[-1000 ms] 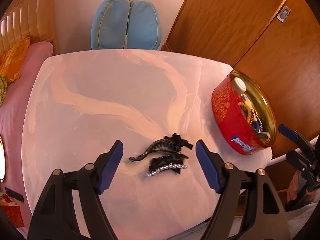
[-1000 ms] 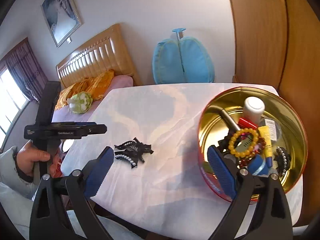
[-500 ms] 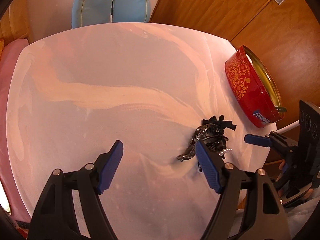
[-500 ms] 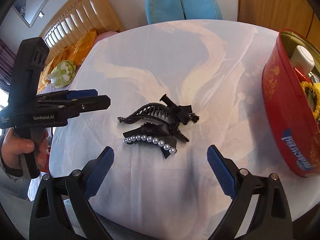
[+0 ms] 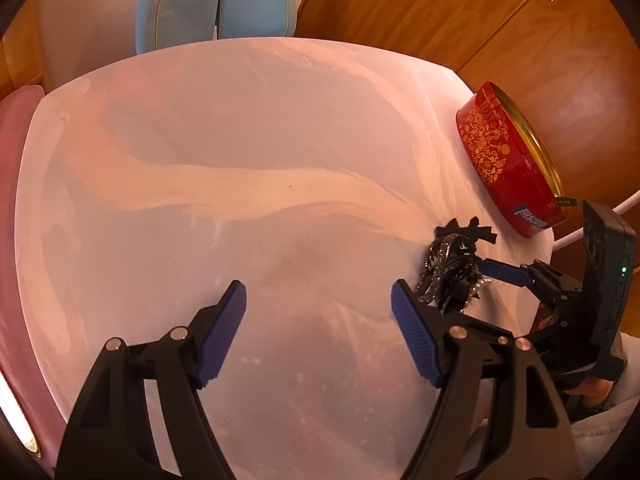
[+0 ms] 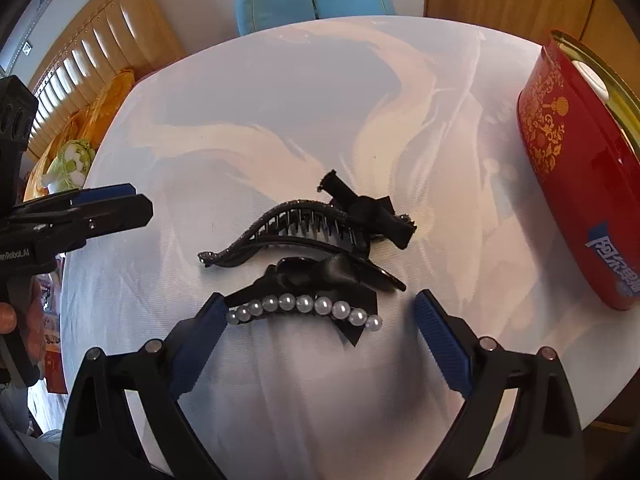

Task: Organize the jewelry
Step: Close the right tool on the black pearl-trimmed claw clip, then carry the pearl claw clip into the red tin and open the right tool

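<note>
Two black hair clips lie together on the white table. One is a black bow clip with a row of pearls (image 6: 304, 304); behind it lies a long black glitter claw clip (image 6: 296, 228). My right gripper (image 6: 318, 320) is open, its jaws on either side of the pearl clip, low over the table. In the left wrist view the clips (image 5: 452, 268) sit at the right, beside the right gripper's blue fingertips (image 5: 500, 270). My left gripper (image 5: 318, 308) is open and empty over bare table, left of the clips. A red round tin (image 6: 576, 184) stands at the right.
The tin (image 5: 508, 168) sits near the table's right edge, with a white-capped item (image 6: 592, 78) showing inside. A blue cushion (image 5: 216, 0) stands beyond the far edge. A bed with a wooden headboard (image 6: 92, 68) is on the left, wooden wardrobe doors (image 5: 440, 4) behind.
My right gripper has left the tin and come down close over the pearl clip. My left gripper has swung left, so the clips have shifted from between its jaws to its right.
</note>
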Demonstrator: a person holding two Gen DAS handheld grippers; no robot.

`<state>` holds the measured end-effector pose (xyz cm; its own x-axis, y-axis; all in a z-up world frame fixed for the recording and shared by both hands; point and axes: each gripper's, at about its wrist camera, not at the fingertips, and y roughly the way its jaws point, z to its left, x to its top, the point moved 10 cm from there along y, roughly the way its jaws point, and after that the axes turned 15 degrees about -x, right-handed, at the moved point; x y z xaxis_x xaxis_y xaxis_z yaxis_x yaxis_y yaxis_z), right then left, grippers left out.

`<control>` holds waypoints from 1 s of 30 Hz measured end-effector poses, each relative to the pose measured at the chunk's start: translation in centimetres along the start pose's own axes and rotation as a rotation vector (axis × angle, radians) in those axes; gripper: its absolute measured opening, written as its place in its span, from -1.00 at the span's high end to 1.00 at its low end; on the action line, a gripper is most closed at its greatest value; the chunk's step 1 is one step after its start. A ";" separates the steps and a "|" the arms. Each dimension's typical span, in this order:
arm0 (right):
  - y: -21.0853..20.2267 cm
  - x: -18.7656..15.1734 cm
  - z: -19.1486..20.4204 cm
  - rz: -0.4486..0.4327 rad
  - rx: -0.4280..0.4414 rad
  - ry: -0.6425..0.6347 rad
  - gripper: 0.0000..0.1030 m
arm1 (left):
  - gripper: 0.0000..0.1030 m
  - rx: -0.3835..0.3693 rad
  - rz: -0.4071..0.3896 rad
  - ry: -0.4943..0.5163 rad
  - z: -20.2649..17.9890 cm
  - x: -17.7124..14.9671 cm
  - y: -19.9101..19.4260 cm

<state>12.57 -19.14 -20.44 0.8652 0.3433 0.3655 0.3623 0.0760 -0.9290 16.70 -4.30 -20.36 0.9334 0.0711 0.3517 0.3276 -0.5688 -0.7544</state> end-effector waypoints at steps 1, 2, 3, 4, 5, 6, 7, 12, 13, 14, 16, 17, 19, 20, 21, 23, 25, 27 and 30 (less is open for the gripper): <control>-0.2 0.0 0.0 -0.009 -0.011 -0.003 -0.48 | -0.43 -0.001 0.000 -0.004 0.1 -0.1 0.0; -0.3 -0.1 -0.2 -0.012 -0.015 -0.004 -0.47 | -0.43 -0.004 -0.001 -0.009 0.1 -0.1 0.1; -0.5 -0.1 -0.3 -0.008 -0.005 -0.001 -0.47 | -0.43 -0.007 -0.001 -0.010 0.1 -0.1 0.1; -0.7 -0.3 -0.4 -0.008 -0.001 0.001 -0.47 | -0.43 -0.011 -0.003 -0.012 0.1 -0.1 0.2; -1.0 -0.3 -0.7 -0.013 -0.003 0.001 -0.46 | -0.43 -0.016 -0.005 -0.013 -0.1 0.0 0.2; -1.4 -0.3 -0.9 -0.023 -0.004 0.001 -0.46 | -0.43 -0.020 -0.008 -0.011 -0.3 0.2 0.3; -2.0 -0.2 -1.2 -0.034 -0.003 0.001 -0.46 | -0.43 -0.025 -0.013 -0.008 -0.5 0.4 0.3; -4.4 0.7 -2.3 -0.100 -0.004 -0.003 -0.46 | -0.43 -0.055 -0.029 0.010 -2.4 1.4 1.0; -5.0 0.8 -2.5 -0.114 0.001 -0.003 -0.46 | -0.43 -0.061 -0.029 0.013 -2.7 1.5 1.2; -5.8 0.9 -2.9 -0.132 0.008 -0.003 -0.46 | -0.43 -0.064 -0.028 0.015 -3.1 1.7 1.5; -7.5 1.4 -4.0 -0.177 0.015 0.002 -0.46 | -0.43 -0.068 -0.029 0.020 -4.0 2.1 2.0; -8.4 1.9 -4.6 -0.200 0.015 0.006 -0.46 | -0.43 -0.068 -0.031 0.022 -4.5 2.3 2.3; -10.0 3.1 -6.8 -0.247 0.014 0.032 -0.46 | -0.43 -0.063 -0.044 0.028 -5.4 2.8 2.5; -10.4 3.9 -7.6 -0.265 0.012 0.044 -0.46 | -0.43 -0.061 -0.052 0.030 -5.9 3.1 2.5; -10.9 4.7 -8.8 -0.287 0.008 0.058 -0.46 | -0.43 -0.055 -0.064 0.032 -6.4 3.3 2.5; -11.4 6.2 -11.3 -0.323 -0.006 0.073 -0.46 | -0.43 -0.036 -0.088 0.021 -7.0 3.7 2.5; -11.3 7.7 -14.0 -0.344 -0.035 0.081 -0.46 | -0.43 -0.028 -0.108 -0.002 -7.6 3.7 2.5; -10.5 9.1 -16.5 -0.351 -0.050 0.104 -0.46 | -0.43 -0.015 -0.115 -0.013 -8.2 3.6 2.7; -8.3 10.4 -19.5 -0.326 -0.074 0.131 -0.46 | -0.43 0.027 -0.114 -0.022 -8.8 3.0 2.8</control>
<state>25.37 -34.49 -7.79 0.7356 0.1885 0.6506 0.6464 0.0919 -0.7574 19.15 -12.88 -16.52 0.8927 0.1526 0.4240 0.4356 -0.5336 -0.7250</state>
